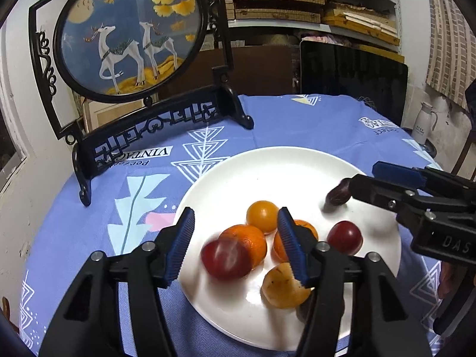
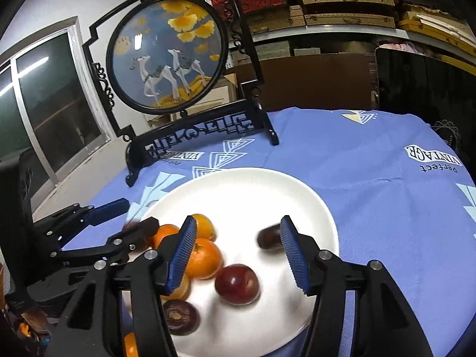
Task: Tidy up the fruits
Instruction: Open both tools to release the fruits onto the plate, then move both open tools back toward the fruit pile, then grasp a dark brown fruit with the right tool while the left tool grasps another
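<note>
Fingers (image 1: 181,247) parted over plate (image 1: 267,163); deer screen (image 1: 128,35) behind.

My blue tablecloth (image 2: 372,184) reads "Perfect VINTAGE" upside down, far right, and again by the screen stand; my right gripper (image 1: 360,178) body shows "DAS".

Lived-in home room doubling as storeroom. Round table under blue printed tablecloth (image 1: 297,119) fills middle of frame, white plate (image 1: 267,163) of fruit on it. Ornamental round deer screen (image 1: 131,29) in black carved stand, upper left. Shelves (image 1: 312,3) crammed with flat wooden boxes across upper right. Dark monitor (image 1: 354,74) propped behind table, right of centre. White flask (image 1: 425,122) at far right edge. Sliding glass door (image 2: 50,104) at left of right wrist view.
</note>
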Tool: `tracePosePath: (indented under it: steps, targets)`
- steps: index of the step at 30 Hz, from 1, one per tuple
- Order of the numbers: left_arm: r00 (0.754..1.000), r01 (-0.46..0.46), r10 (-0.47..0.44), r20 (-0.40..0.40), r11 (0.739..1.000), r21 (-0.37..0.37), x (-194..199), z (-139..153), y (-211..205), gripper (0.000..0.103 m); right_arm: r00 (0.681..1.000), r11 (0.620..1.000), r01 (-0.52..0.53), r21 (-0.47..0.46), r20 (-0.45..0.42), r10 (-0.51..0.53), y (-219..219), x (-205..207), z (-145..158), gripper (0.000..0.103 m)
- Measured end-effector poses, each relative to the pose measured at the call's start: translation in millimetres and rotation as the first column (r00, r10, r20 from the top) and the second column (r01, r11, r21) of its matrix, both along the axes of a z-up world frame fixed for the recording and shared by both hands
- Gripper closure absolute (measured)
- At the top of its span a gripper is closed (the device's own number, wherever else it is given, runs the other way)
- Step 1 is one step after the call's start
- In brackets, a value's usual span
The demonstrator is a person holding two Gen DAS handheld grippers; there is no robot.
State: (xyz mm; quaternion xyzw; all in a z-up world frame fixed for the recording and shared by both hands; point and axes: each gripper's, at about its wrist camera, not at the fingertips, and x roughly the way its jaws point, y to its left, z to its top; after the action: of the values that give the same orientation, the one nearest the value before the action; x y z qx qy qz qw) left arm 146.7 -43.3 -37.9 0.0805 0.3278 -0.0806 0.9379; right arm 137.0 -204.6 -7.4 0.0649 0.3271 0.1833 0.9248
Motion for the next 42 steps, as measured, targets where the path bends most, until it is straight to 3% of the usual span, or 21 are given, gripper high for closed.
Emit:
tracePosePath:
  steps: [7, 11, 14, 17, 23, 29, 31, 33, 35, 42]
  targets:
    - [1.000, 0.001, -0.001, -0.002, 1.000, 0.003, -1.7, 3.7, 4.8, 0.045, 1.000, 1.000, -0.029, 0.001, -0.012, 0.029, 5.8, -8.2, 3.7, 0.043]
    - [0.998, 0.006, -0.007, 0.066, 1.000, 0.006, -24.0, 17.3, 13.3, 0.025, 0.998, 0.997, -0.064, 0.031, -0.025, 0.065, 4.5, -36.3, 11.8, 0.042]
    - [0.996, 0.017, -0.017, 0.091, 1.000, 0.003, -46.2, 20.3, 19.9, 0.019, 0.997, 0.994, -0.077, -0.083, -0.004, 0.077, 4.1, -76.5, 15.7, 0.029]
    - [0.999, 0.028, -0.027, 0.041, 0.999, -0.038, -70.6, 14.1, 34.4, 0.019, 0.993, 0.977, -0.117, -0.180, -0.025, 0.114, -2.4, -121.8, 15.0, 0.029]
    - [0.999, 0.026, -0.028, -0.029, 0.997, -0.067, -108.8, 5.0, 65.7, 0.019, 0.976, 0.942, -0.189, -0.276, -0.154, 0.151, -9.4, -172.2, -15.4, 0.029]
    - [0.999, 0.032, -0.032, -0.028, 0.999, 0.017, -144.5, 5.6, 84.6, 0.014, 0.965, 0.943, -0.202, -0.264, -0.219, 0.145, -2.8, -174.5, -45.7, 0.030]
    - [0.998, 0.047, -0.045, -0.040, 0.997, 0.055, -153.0, 0.1, 86.9, 0.013, 0.961, 0.944, -0.213, -0.251, -0.229, 0.156, 1.3, -170.7, -49.0, 0.035]
    - [0.997, 0.062, -0.057, -0.060, 0.995, 0.081, -158.0, -8.6, 86.9, 0.013, 0.957, 0.934, -0.233, -0.271, -0.237, 0.170, 6.8, -170.2, -53.3, 0.055]
    - [0.993, 0.084, -0.075, -0.089, 0.991, 0.100, -161.1, -19.0, 85.0, 0.013, 0.956, 0.926, -0.235, -0.294, -0.244, 0.165, 10.0, -168.7, -56.8, 0.064]
    - [0.973, 0.153, -0.133, -0.187, 0.984, 0.095, -159.5, -54.0, 73.5, 0.013, 0.962, 0.933, -0.221, -0.285, -0.223, 0.160, 1.2, -178.5, -49.1, 0.064]
